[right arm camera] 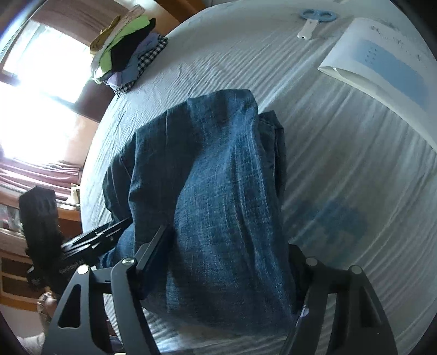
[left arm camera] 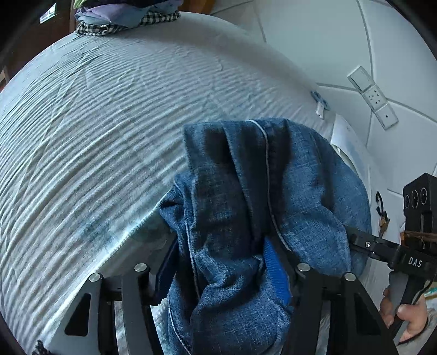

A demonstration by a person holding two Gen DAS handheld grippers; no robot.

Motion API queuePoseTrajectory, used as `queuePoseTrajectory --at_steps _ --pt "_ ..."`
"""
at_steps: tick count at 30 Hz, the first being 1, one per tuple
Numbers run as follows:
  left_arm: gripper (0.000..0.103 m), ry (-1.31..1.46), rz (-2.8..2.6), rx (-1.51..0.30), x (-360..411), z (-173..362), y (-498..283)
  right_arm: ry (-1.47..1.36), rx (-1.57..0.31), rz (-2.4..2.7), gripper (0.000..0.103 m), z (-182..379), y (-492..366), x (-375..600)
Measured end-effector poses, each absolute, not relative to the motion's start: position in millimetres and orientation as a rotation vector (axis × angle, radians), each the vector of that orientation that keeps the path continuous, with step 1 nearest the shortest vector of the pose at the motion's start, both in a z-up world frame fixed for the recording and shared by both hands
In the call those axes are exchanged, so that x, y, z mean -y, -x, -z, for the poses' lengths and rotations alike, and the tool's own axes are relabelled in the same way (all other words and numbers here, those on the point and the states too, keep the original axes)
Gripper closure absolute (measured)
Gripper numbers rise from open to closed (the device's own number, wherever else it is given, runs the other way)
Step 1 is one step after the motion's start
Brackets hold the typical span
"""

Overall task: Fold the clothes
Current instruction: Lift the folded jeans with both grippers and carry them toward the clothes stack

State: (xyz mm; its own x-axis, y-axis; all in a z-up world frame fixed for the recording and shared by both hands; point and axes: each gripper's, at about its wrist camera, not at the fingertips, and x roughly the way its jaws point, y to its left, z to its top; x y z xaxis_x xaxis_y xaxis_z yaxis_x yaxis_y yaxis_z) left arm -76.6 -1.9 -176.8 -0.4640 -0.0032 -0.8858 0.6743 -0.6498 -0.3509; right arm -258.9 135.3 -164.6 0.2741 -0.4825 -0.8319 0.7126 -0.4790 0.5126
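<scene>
- Jeans (left arm camera: 245, 196) bunched over bed (left arm camera: 95, 136), mid-fold.
- Left gripper (left arm camera: 226, 262) and right gripper (right arm camera: 226, 245) both pinching denim.
- Next: probably lay flat, align the edges.

I see open striped bed sheet (left arm camera: 109, 131) stretching left of the bunched jeans (left arm camera: 245, 204). Obstacles sit at the edges: the folded clothes pile (right arm camera: 128, 54) at the far corner, scissors (right arm camera: 316, 16) and a booklet (right arm camera: 382, 68) on the right.

daylight | window (right arm camera: 32, 90) glare blown out | fisheye edges warped
</scene>
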Motion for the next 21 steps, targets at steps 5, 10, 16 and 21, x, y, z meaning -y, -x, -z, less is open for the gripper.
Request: queuePoseTrajectory --at_steps 5,10,16,21 --pt "0.039 -1.307 2.173 -0.967 1.7 176.4 82.1 -1.475 -0.261 1.469 0.032 159.7 249.4 -136.7" --pt "0.051 -1.264 2.211 -0.975 -10.6 174.1 68.3 -1.441 -0.305 1.509 0.04 153.3 236.4 -139.9" --pt "0.065 -1.229 2.275 -0.861 -23.8 157.4 67.3 -1.392 -0.239 1.564 0.052 145.0 227.7 -153.4" --pt "0.072 -1.171 2.351 -0.773 -41.5 111.9 50.1 -1.296 -0.191 1.58 0.057 107.5 201.3 -179.7"
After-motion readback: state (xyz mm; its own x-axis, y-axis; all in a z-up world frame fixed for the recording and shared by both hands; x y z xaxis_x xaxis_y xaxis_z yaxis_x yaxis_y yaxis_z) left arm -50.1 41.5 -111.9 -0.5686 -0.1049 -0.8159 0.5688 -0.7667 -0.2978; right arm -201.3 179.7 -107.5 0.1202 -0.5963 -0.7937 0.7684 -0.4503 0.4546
